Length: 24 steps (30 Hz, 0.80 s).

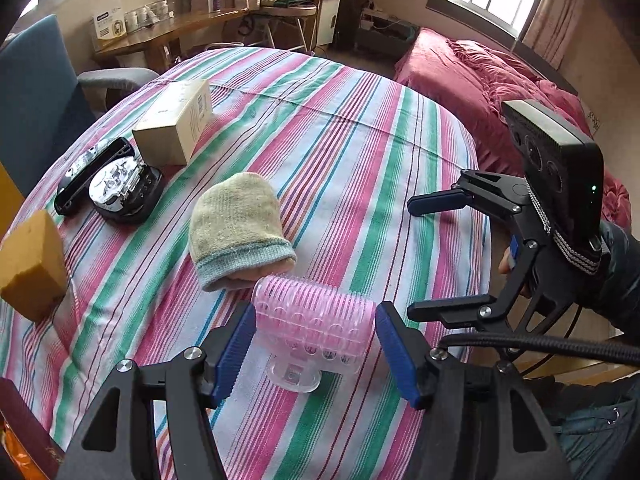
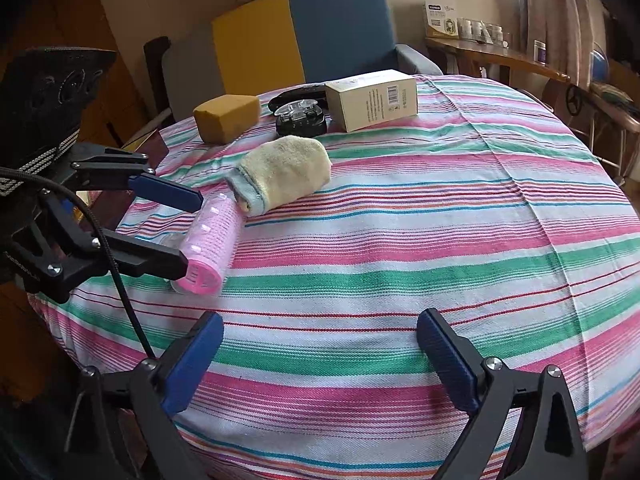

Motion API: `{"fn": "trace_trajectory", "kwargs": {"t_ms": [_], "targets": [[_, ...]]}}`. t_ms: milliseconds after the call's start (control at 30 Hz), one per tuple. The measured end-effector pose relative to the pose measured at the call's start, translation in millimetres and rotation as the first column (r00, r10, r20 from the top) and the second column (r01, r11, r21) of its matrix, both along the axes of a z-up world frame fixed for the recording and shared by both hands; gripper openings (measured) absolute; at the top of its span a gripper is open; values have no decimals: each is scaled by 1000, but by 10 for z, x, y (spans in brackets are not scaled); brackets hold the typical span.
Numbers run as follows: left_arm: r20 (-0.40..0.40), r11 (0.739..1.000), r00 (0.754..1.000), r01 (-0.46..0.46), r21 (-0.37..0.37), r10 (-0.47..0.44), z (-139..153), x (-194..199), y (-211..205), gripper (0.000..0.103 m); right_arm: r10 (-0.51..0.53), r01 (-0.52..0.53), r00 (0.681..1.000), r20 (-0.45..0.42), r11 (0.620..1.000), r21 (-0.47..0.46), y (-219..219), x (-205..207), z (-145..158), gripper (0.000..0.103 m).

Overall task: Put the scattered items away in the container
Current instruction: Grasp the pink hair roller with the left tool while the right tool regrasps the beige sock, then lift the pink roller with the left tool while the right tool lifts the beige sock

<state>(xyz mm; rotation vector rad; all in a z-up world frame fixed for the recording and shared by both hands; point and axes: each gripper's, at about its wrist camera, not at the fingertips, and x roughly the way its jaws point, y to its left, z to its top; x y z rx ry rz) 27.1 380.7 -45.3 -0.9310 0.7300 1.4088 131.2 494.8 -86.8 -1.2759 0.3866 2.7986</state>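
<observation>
A pink hair roller [image 1: 314, 320] with a clear clip lies on the striped tablecloth [image 1: 340, 152]. My left gripper [image 1: 316, 348] is open, with its blue pads on either side of the roller's ends, not clamped. The roller also shows in the right wrist view [image 2: 210, 240] between the left gripper's fingers [image 2: 164, 194]. A beige mitt [image 1: 236, 224] lies just beyond it. A yellow sponge [image 1: 32, 264], a black open case [image 1: 116, 184] and a cream box [image 1: 176, 120] lie further left. My right gripper [image 2: 320, 360] is open and empty over the cloth.
A blue and yellow armchair [image 2: 320, 28] stands behind the table. A wooden desk [image 1: 160, 36] with a box and jars is at the back. A bed with a red cover [image 1: 500, 92] is to the right. No container is in view.
</observation>
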Motion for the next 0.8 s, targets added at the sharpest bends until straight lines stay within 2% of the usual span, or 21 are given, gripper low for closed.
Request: {"fn": "trace_trajectory", "kwargs": {"t_ms": [67,167,267,433,567,667,800], "targets": [[-14,999,999,39,13,-39,57,30,-8,63,3,-3,1000,4,1000,9,-18,-13,-6,102],[-40,997,996,81,-22,-81,21,36,28,63,3,-3,1000,5,1000,12,-26,-22,-14,103],[-6,995,995,96,-41,-96,-45,1,83,68,-6,6,1000,2,1000,6,-22,-28,-15,103],[27,995,995,94,-32,-93,-57,-19,104,67,-9,9,1000,3,1000,5,-17,-41,-14,103],[87,991,992,96,-92,-88,-154,7,116,67,-15,15,1000,-2,1000,0,-2,-45,-15,103],[66,991,996,67,-113,-60,-258,44,98,66,-24,24,1000,-2,1000,-6,3,-52,-14,103],[39,995,999,-32,-94,35,-247,21,-25,65,-33,33,999,3,999,-16,9,-62,-9,103]]}}
